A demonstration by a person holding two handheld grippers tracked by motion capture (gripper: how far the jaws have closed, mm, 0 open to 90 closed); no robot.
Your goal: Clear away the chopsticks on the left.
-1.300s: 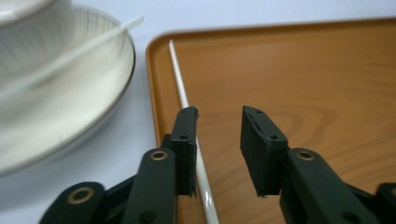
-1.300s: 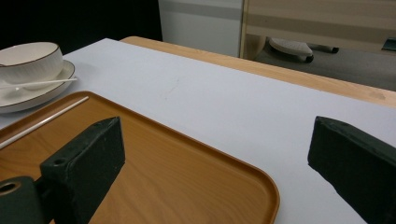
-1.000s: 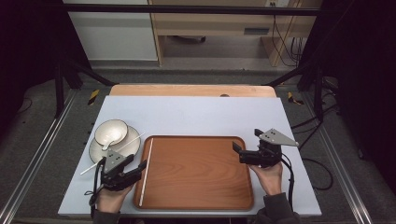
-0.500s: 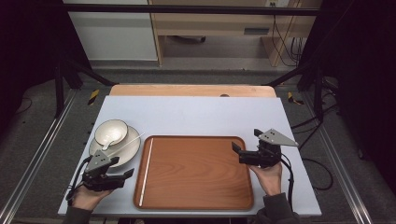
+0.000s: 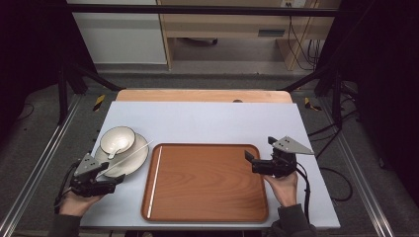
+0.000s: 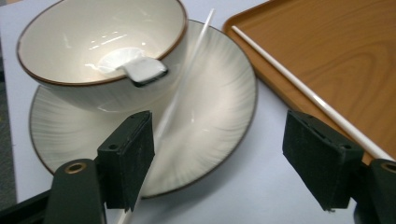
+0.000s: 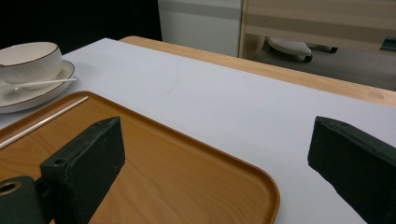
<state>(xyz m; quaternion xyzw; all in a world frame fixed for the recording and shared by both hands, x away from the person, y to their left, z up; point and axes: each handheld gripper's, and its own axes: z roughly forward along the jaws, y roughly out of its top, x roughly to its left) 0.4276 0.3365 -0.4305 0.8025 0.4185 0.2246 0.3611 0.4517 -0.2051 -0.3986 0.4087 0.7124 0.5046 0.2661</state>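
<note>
A wooden tray (image 5: 207, 182) lies mid-table with one white chopstick (image 5: 155, 180) along its left side. Left of it a cream bowl (image 5: 117, 139) with a white spoon (image 6: 140, 70) inside sits on a ribbed plate (image 5: 136, 160). A second chopstick (image 5: 126, 158) rests slanted across the plate. My left gripper (image 5: 117, 179) is at the plate's near edge. Its jaws have just been opening and stand wide (image 6: 224, 140); the slanted chopstick (image 6: 187, 74) passes by the left pad, unpinched. My right gripper (image 5: 248, 160) hovers open at the tray's right rim, nothing between its jaws (image 7: 219, 149).
The white tabletop (image 5: 207, 118) runs back to a wooden strip at the far edge. Dark stand legs and cables flank the table on both sides. The tray's right half (image 7: 177, 177) is bare wood.
My left gripper has moved left, away from the tray's left edge to the near side of the plate. The right gripper has stayed put.
</note>
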